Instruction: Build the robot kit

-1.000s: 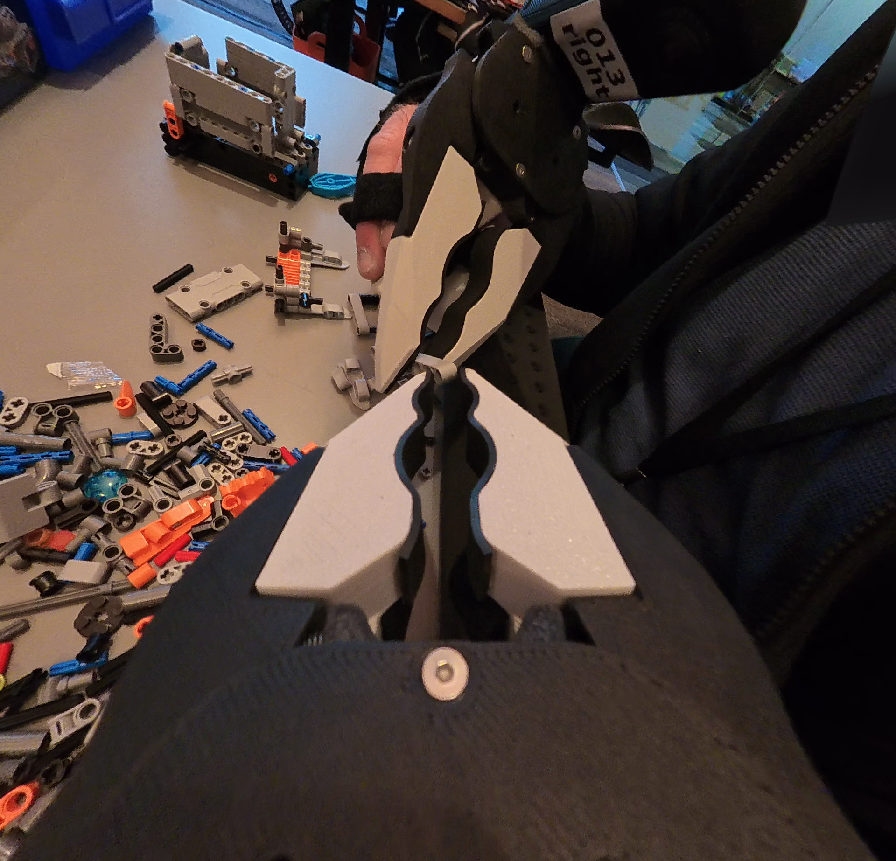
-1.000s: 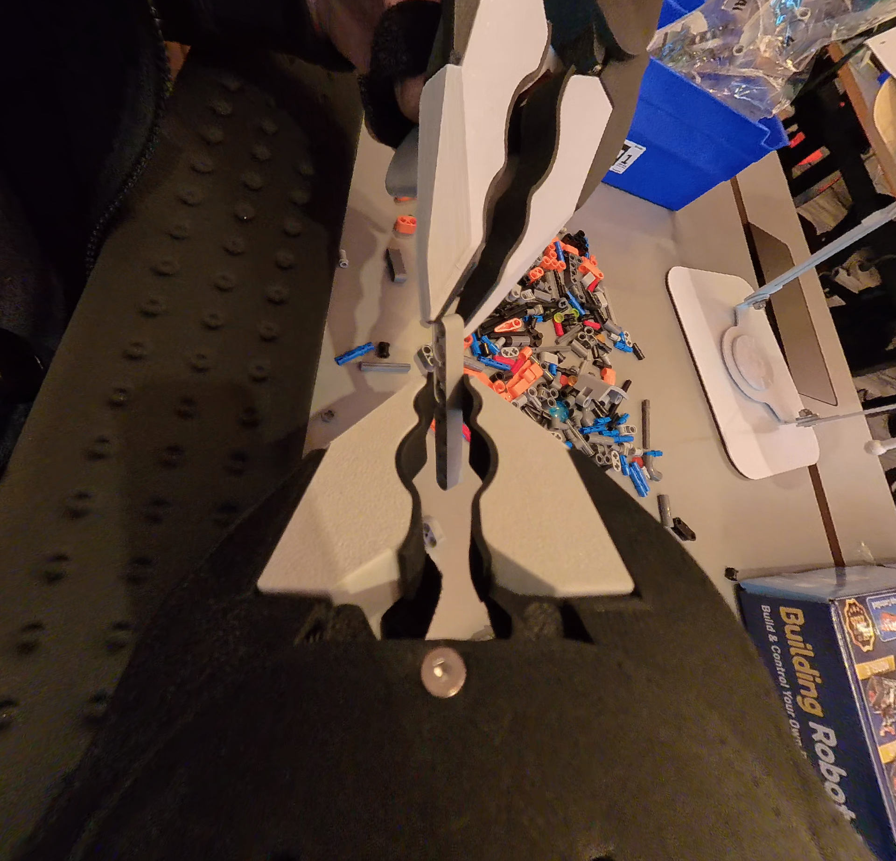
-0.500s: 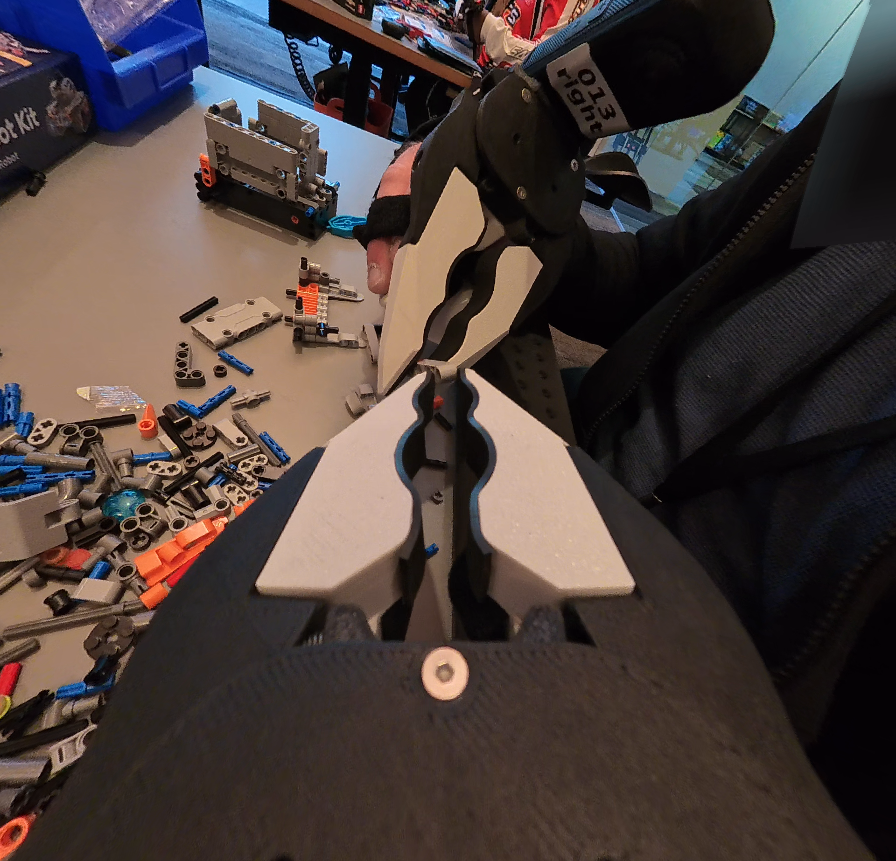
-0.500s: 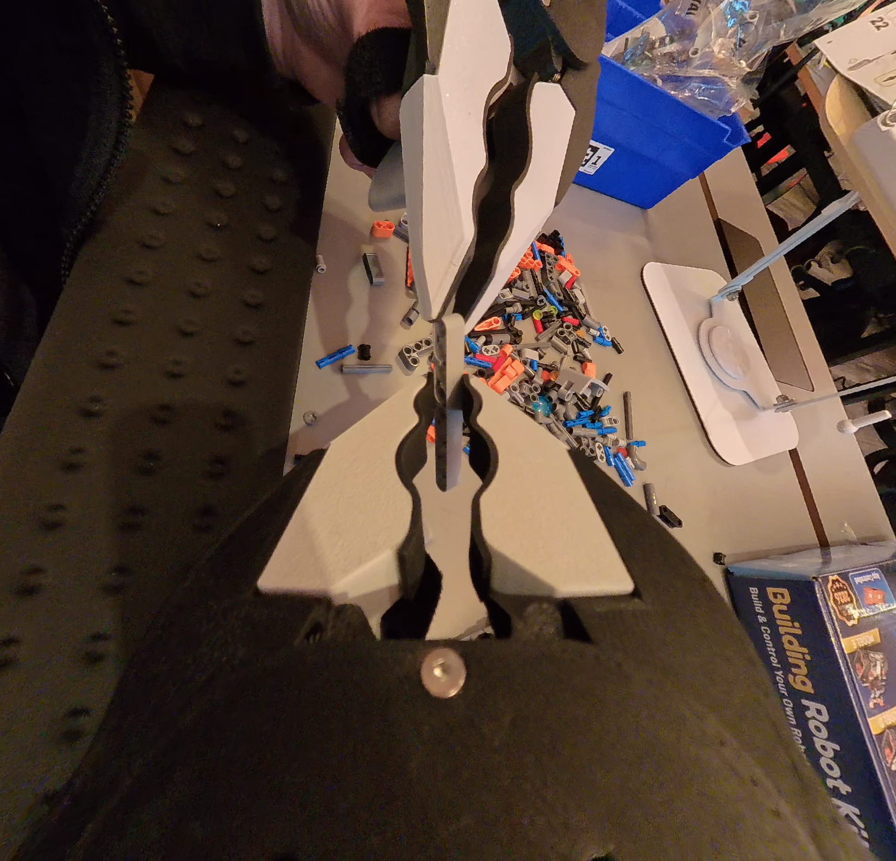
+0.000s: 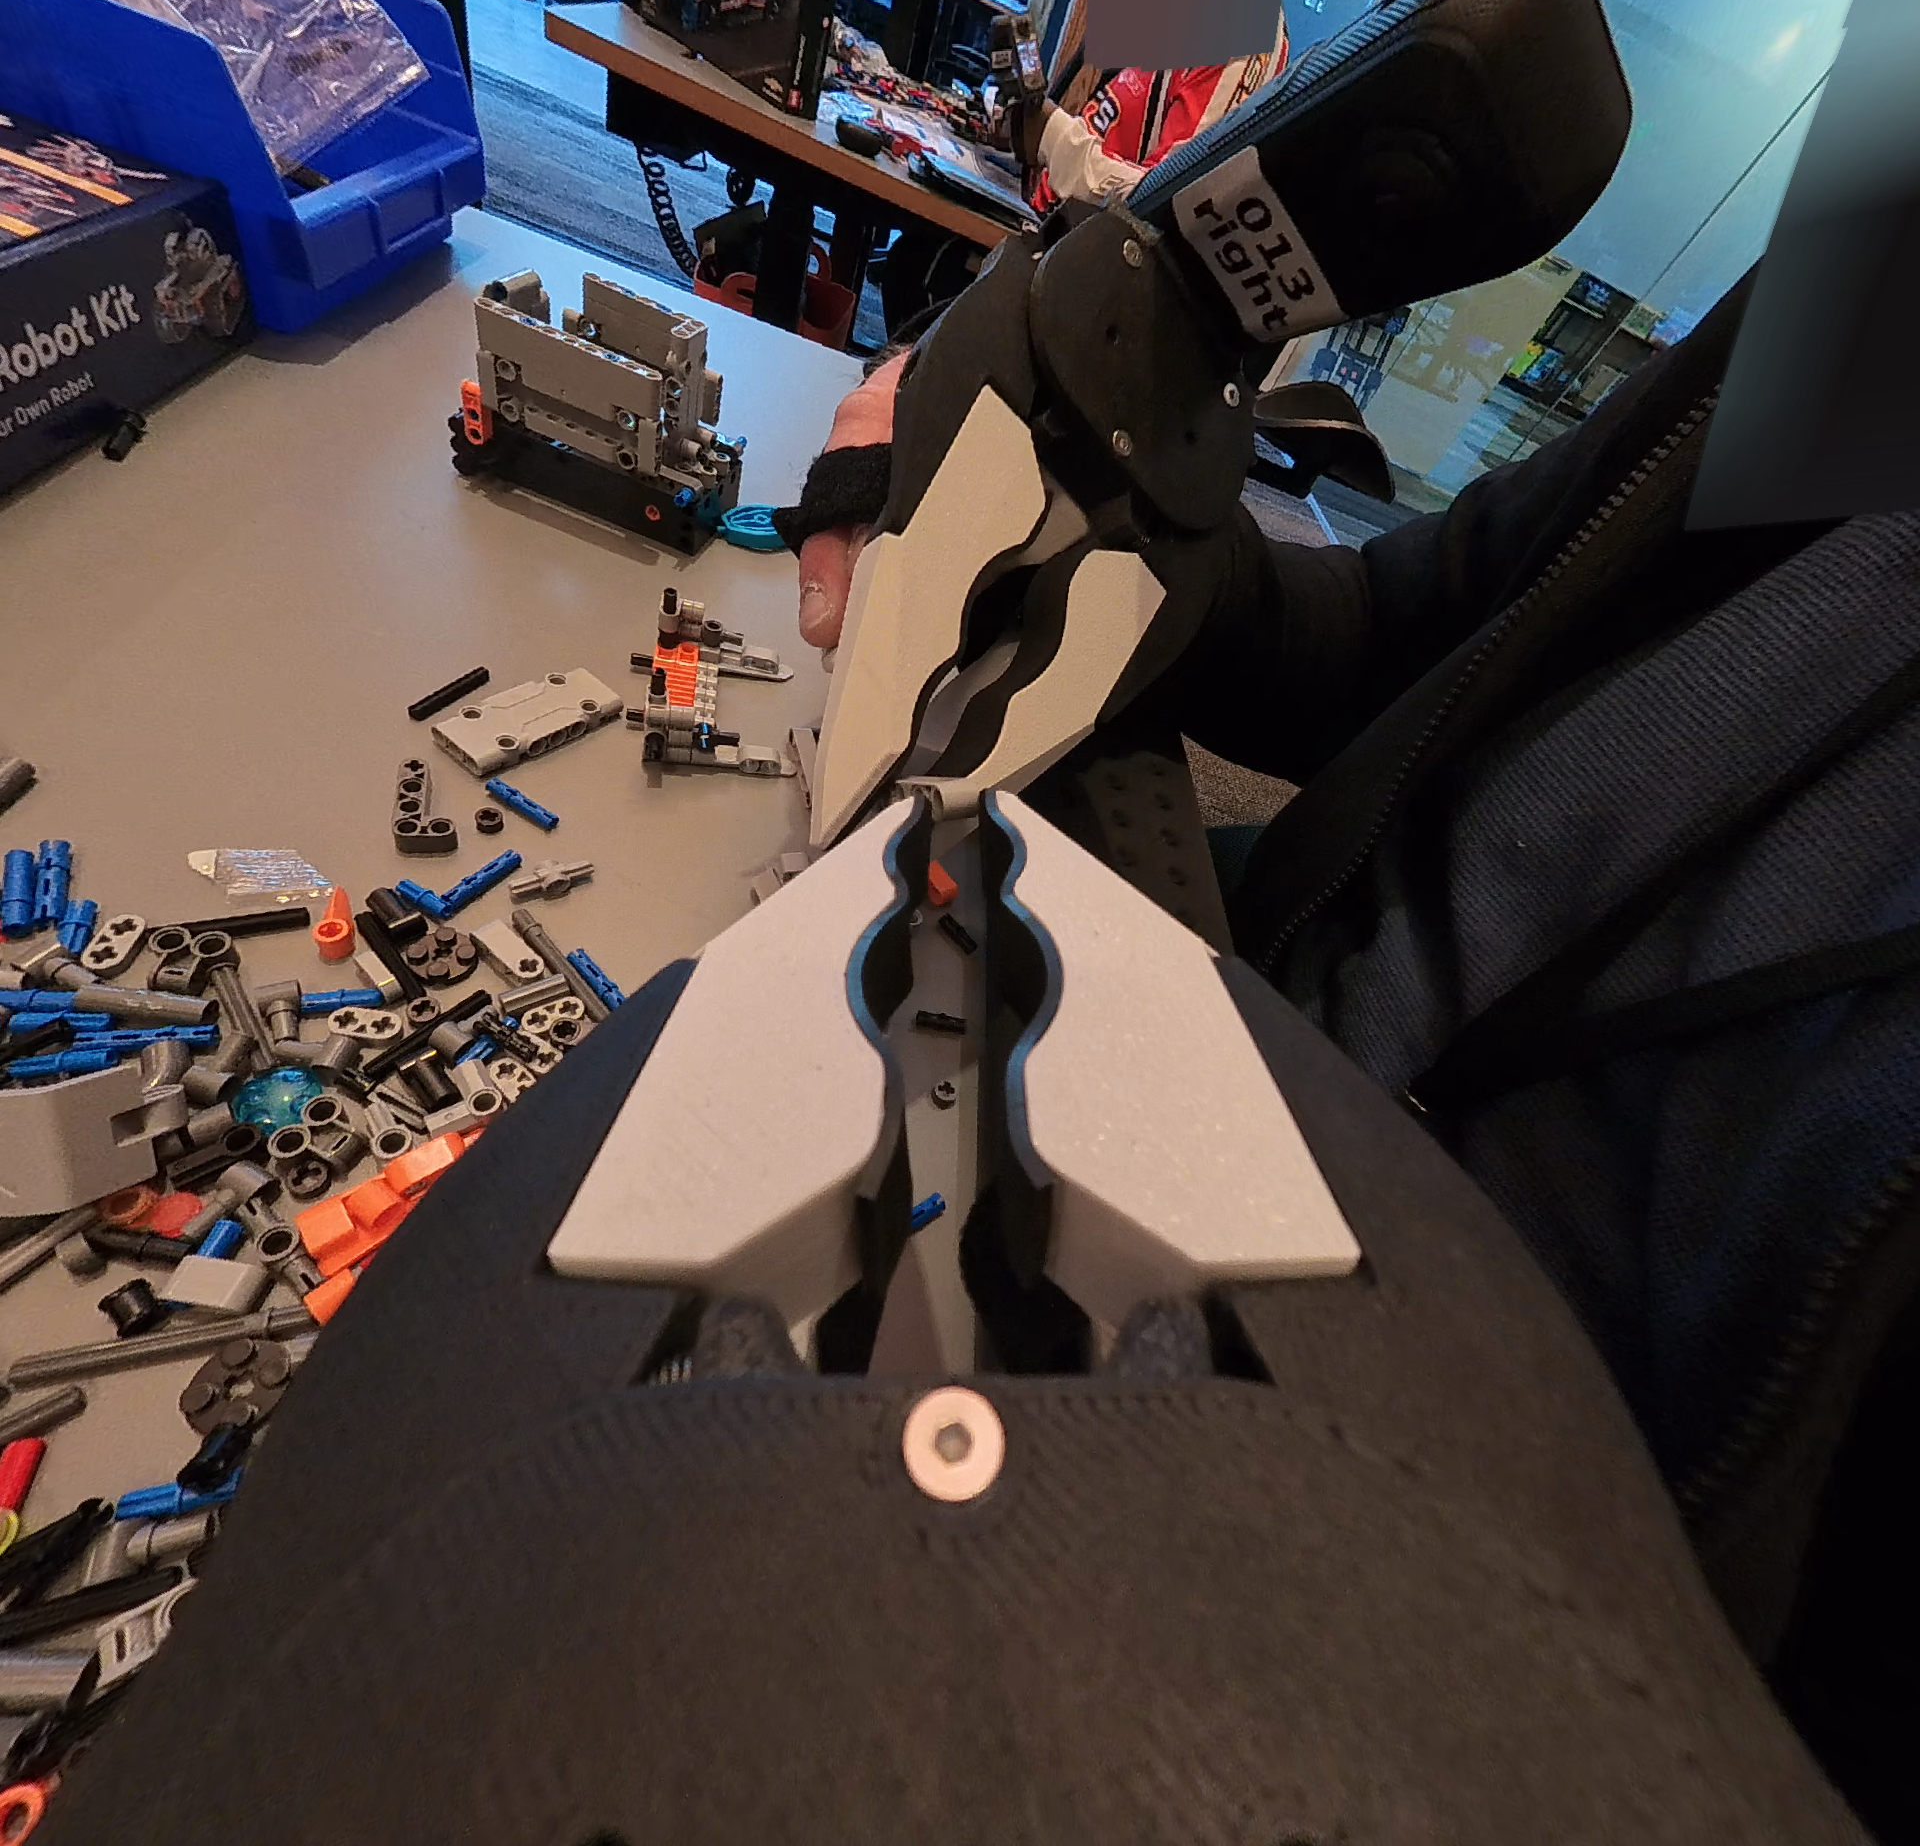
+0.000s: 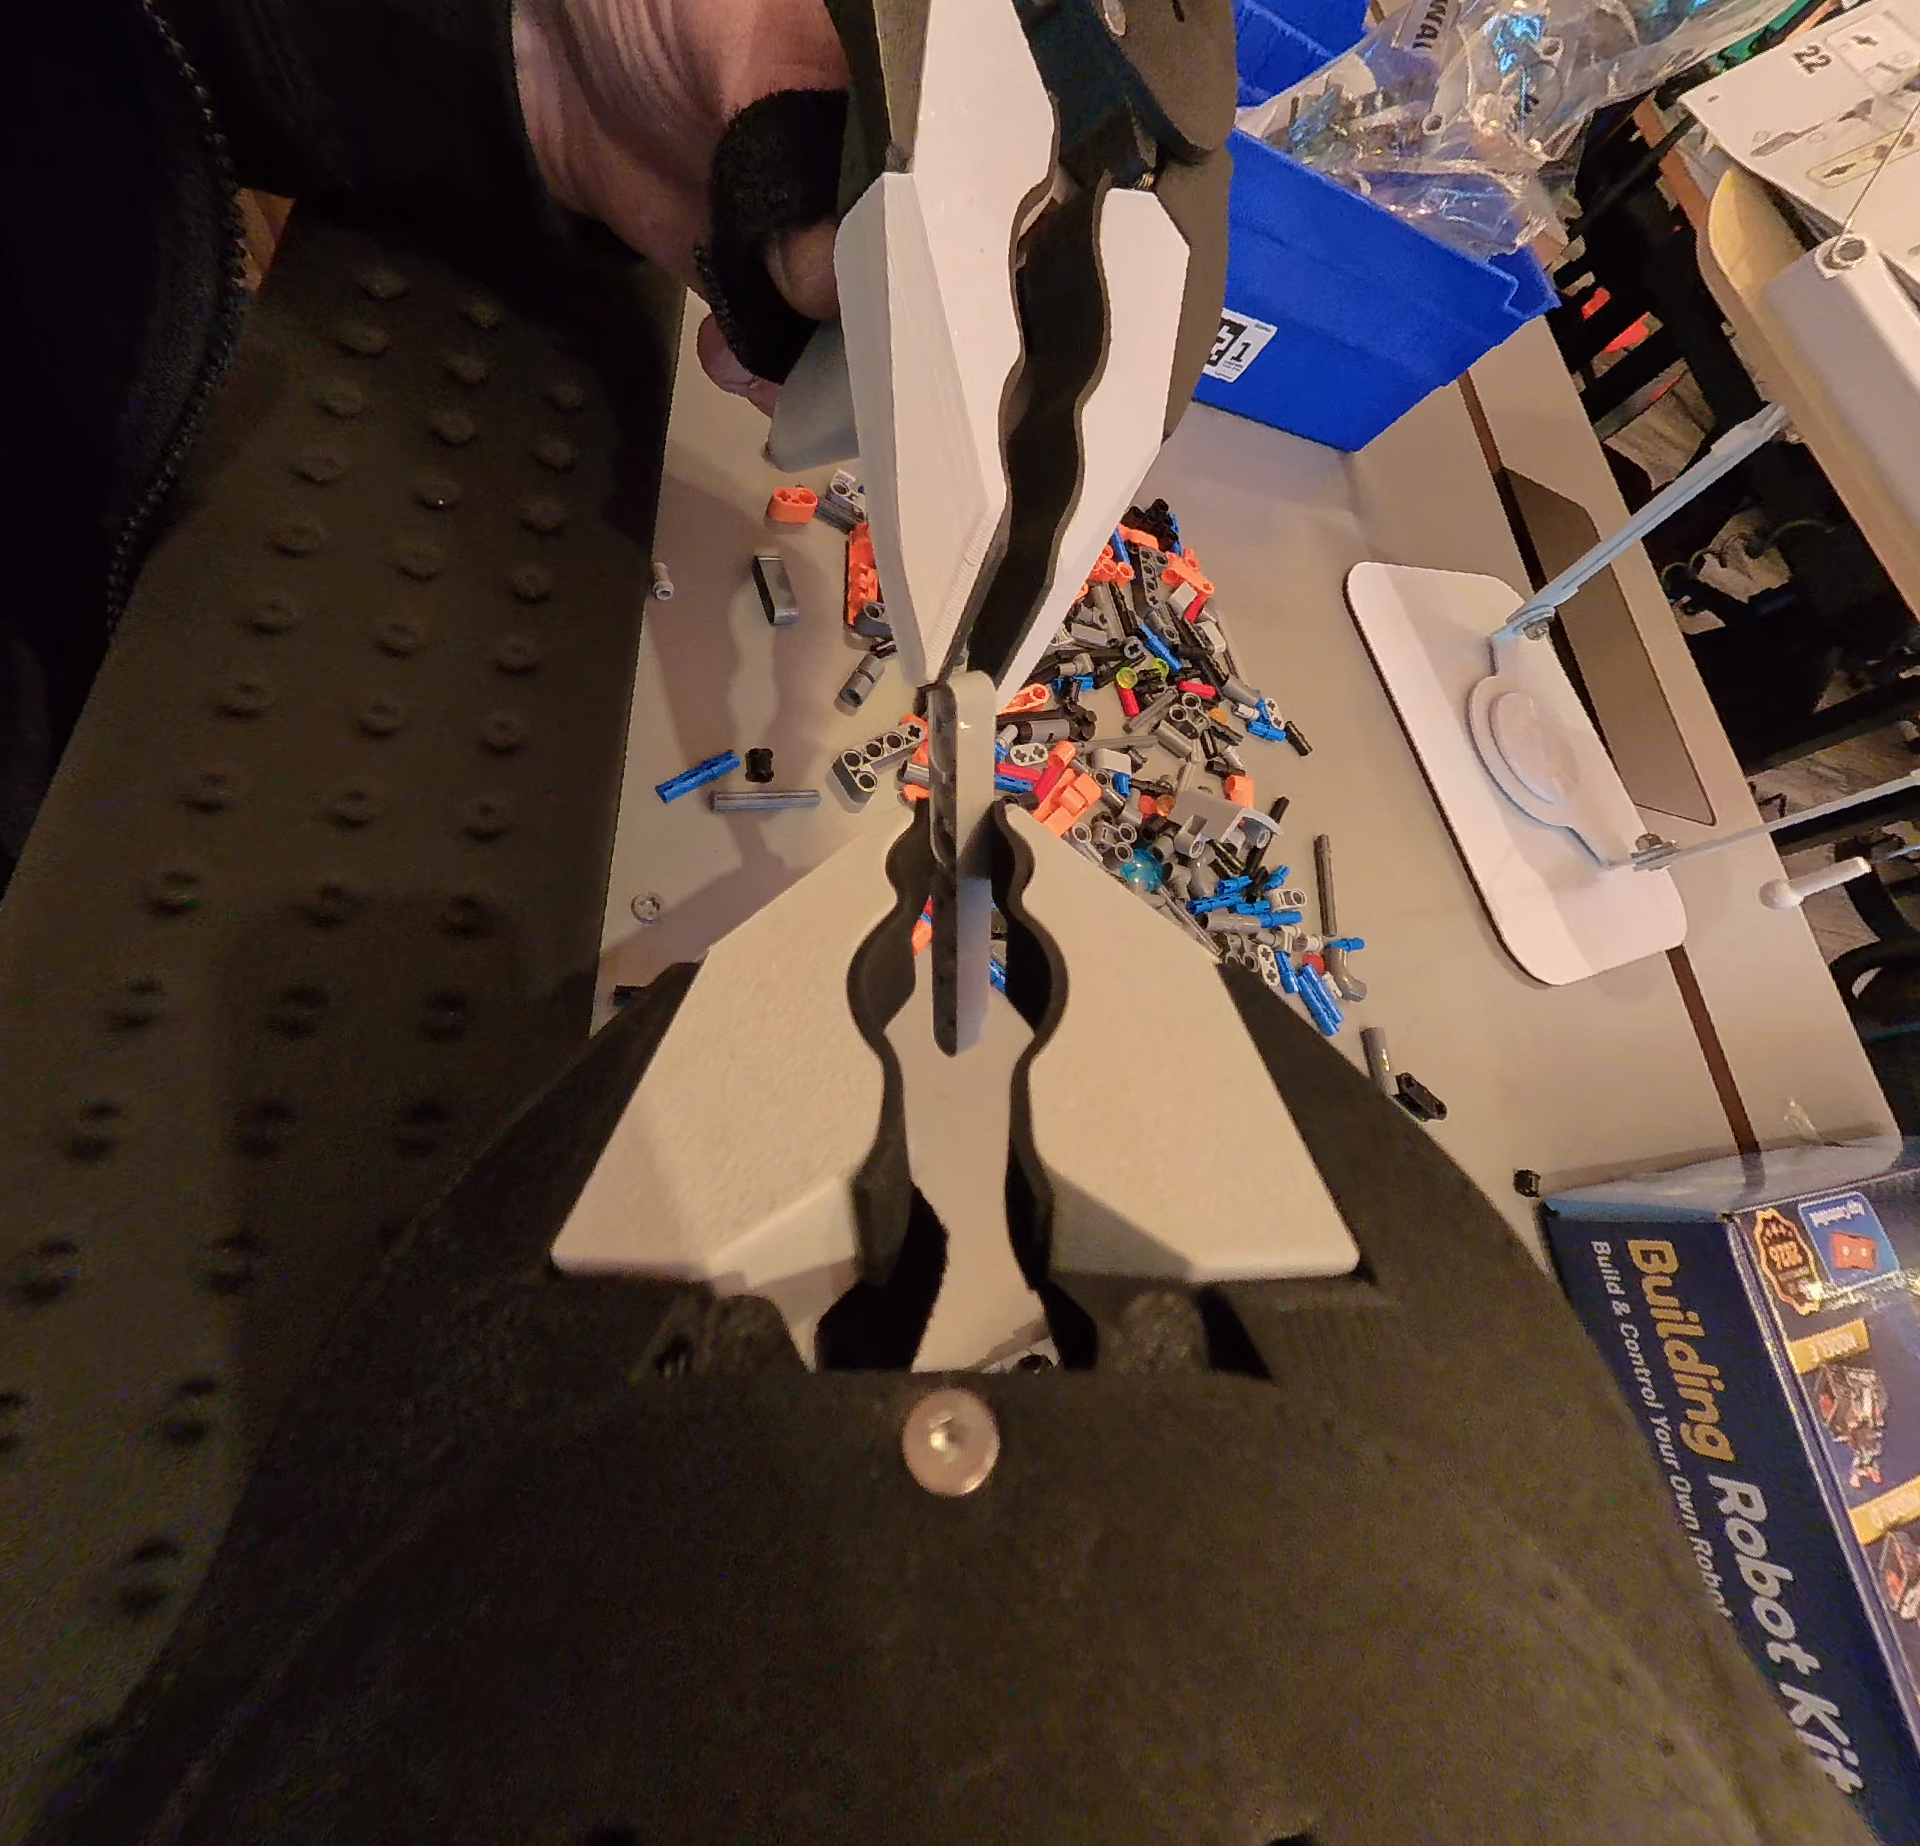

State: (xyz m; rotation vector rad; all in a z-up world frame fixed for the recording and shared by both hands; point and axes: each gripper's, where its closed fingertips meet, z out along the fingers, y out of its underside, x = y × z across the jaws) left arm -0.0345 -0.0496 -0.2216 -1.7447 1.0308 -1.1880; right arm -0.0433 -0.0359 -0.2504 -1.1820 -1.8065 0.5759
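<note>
**A:** What were the right tongs (image 6: 961, 830) holding?

**B:** A flat grey beam (image 6: 971, 923) with a dark, holed edge; they were clamped on its middle, and it stood lengthwise in the gap, lifted well above the surface (image 5: 260, 601).

**A:** And the left tongs (image 5: 953, 809)?

**B:** Tip to tip with the right ones; they looked pinched onto the beam's far end, with only a sliver of grey showing between them in the left wrist view.

**A:** What lay about them?

**B:** Below was a heap of loose parts (image 5: 260, 1048) in grey, black, blue and orange; farther off stood a half-built grey assembly (image 5: 592, 414); a blue bin (image 6: 1351, 300) and a boxed kit (image 6: 1766, 1433) sat at the edges.

**A:** Anything hard to make out?

**B:** The contact at the beam's end was masked by the fingers; the hand (image 6: 665, 113) on the left tongs was cut off at the frame.
</note>
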